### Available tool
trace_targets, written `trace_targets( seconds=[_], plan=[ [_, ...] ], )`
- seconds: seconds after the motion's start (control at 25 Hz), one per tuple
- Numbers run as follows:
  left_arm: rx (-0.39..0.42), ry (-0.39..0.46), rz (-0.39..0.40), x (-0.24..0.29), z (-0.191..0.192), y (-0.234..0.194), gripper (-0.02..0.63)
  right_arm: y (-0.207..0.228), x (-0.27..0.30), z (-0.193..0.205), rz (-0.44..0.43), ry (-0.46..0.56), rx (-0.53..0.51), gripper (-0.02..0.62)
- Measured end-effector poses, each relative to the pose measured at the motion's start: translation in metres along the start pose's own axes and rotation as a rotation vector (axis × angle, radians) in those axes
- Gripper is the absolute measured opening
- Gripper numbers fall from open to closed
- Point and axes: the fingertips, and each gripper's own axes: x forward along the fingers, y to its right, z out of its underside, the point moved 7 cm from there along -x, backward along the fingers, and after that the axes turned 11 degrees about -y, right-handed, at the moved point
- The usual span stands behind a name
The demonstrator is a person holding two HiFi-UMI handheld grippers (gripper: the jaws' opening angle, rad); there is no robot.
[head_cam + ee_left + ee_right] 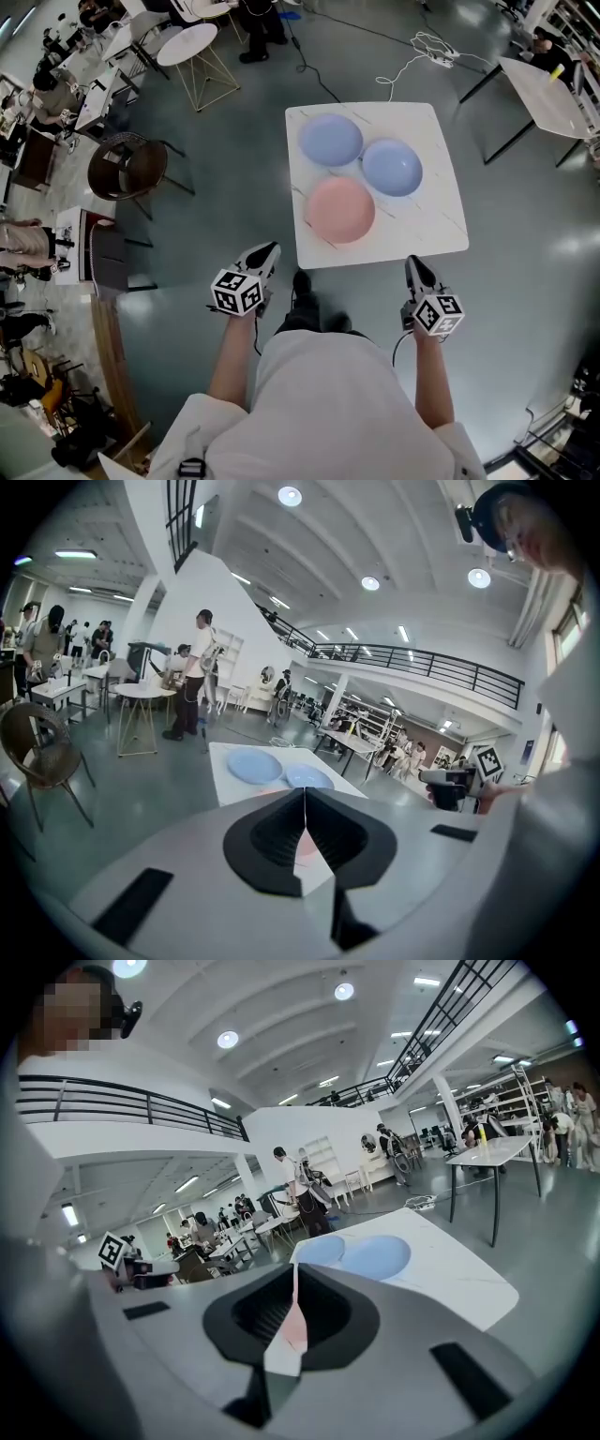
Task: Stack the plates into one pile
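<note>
A square white marble-patterned table [422, 234] carries all three plates, each lying flat on the tabletop with its hollow facing up. Being round, they show no long axis and point no particular way across the table. The first pale blue round plate [330, 139] sits near the table's far left corner. The second pale blue round plate [392, 167] sits close to the table's middle, towards its far side. The pink round plate [340, 210] lies nearest the table's near edge, on its left half. The three form a tight triangle, rims close together. Whether the rims actually touch cannot be told. None rests on another.

The left gripper [267, 251] hangs off the table, just outside its near left corner, its tip aimed towards the table. Its jaws are pressed together along a thin seam with nothing between them. The right gripper [412, 262] is held just off the table's near edge, towards the near right corner, also pointing at the table. Its jaws are likewise closed on nothing
</note>
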Motion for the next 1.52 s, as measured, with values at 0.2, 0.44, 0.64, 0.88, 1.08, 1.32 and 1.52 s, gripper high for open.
trace_targets(
  seconds=[0.2, 0.44, 0.64, 0.88, 1.08, 1.32, 1.52],
  plan=[
    [0.001, -0.009, 0.027, 0.014, -0.022, -0.033, 0.014, -0.011, 0.030, -0.017, 0.018, -0.013, 0.006, 0.031],
    [0.014, -0.030, 0.071, 0.032, -0.046, -0.069, 0.014, -0.024, 0.067, -0.037, 0.048, -0.020, 0.009, 0.031],
    [0.024, -0.056, 0.100, 0.046, -0.059, -0.100, 0.012, -0.034, 0.096, -0.043, 0.074, -0.038, 0.022, 0.031],
    [0.050, -0.086, 0.147, 0.061, -0.076, -0.120, 0.012, -0.039, 0.113, -0.049, 0.126, -0.063, 0.024, 0.031],
    [0.067, -0.099, 0.177, 0.071, -0.088, -0.137, 0.012, -0.041, 0.126, -0.059, 0.162, -0.096, -0.001, 0.031],
    [0.057, -0.115, 0.189, 0.081, -0.090, -0.152, 0.012, -0.041, 0.136, -0.068, 0.181, -0.121, -0.014, 0.031],
    [0.029, -0.127, 0.197, 0.089, -0.083, -0.153, 0.012, -0.039, 0.148, -0.073, 0.173, -0.148, -0.025, 0.031]
  ],
)
